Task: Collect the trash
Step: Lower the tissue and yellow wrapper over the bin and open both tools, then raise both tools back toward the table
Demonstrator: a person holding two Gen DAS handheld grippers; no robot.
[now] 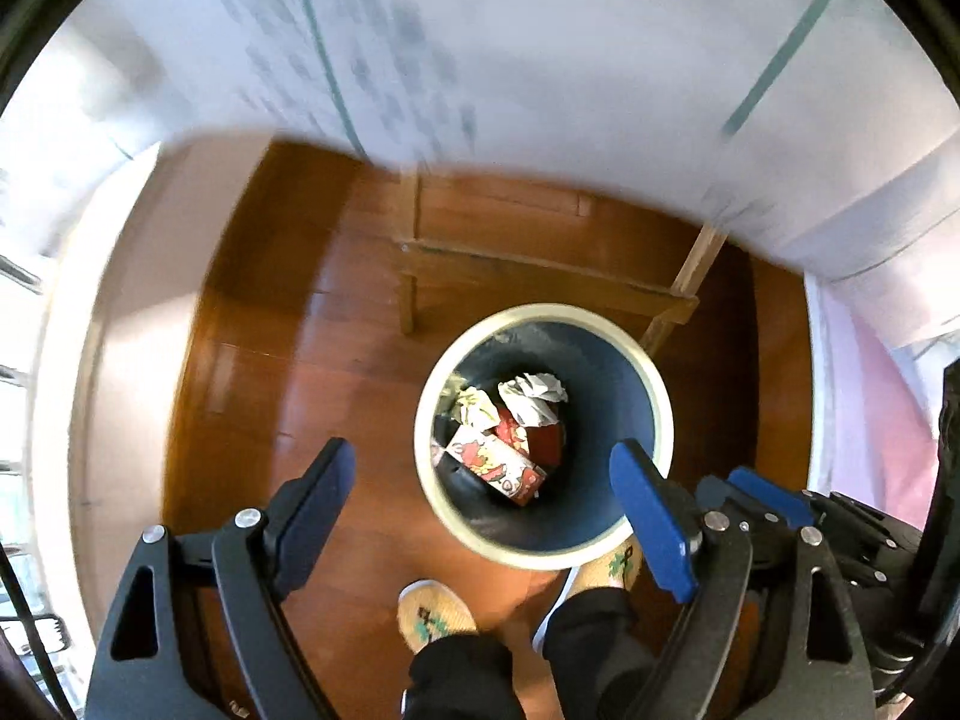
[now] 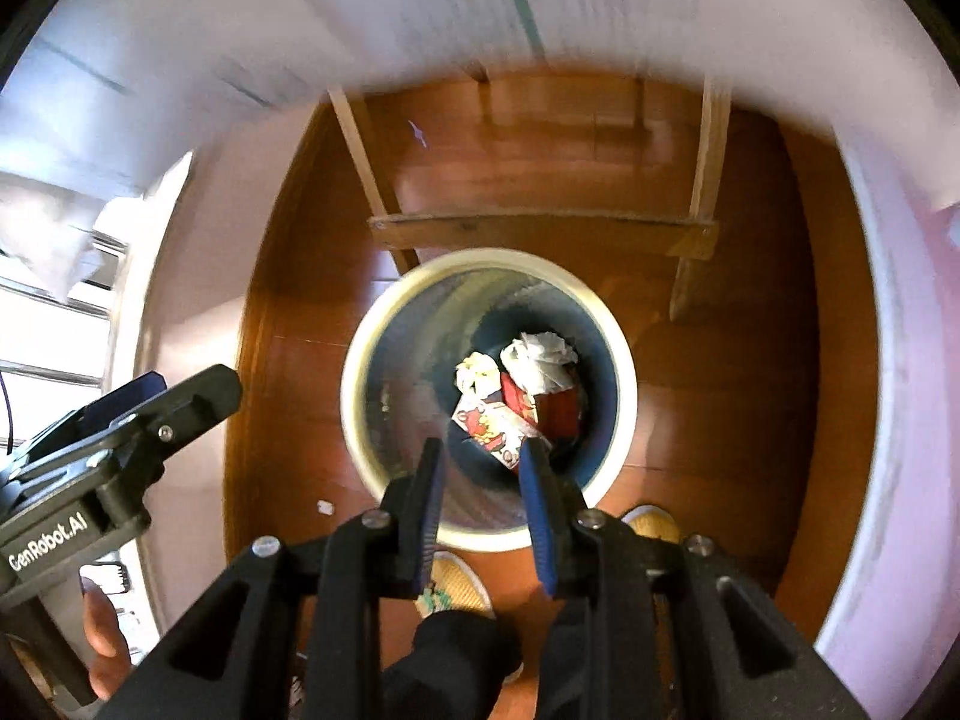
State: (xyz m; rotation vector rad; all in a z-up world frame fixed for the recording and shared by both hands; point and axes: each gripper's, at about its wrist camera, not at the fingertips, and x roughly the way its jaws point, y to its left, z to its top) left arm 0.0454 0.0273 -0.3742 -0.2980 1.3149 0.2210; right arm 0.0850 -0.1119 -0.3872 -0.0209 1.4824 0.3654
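Your two grippers hang almost straight down over a round bin with a cream rim and dark blue inside, standing on a brown wooden floor. At its bottom lies the collected trash: a printed red-and-white carton, a crumpled white paper above it, and a smaller pale wad to the left. The carton lies flat, its long axis slanting from upper left to lower right in both views.

Your left gripper stands with its jaws wide apart and nothing between them; its right finger overlaps the bin's rim in the picture. Your right gripper has its jaws only a little apart, parted over the near inside wall, and no item sits between the pads.

Beyond the bin stands a wooden frame with two legs and a crossbar, close behind the far rim. A white cloth-covered surface overhangs it. Bare floor lies open left of the bin. Your slippers stand just at the near rim, one toe touching it in the left view.
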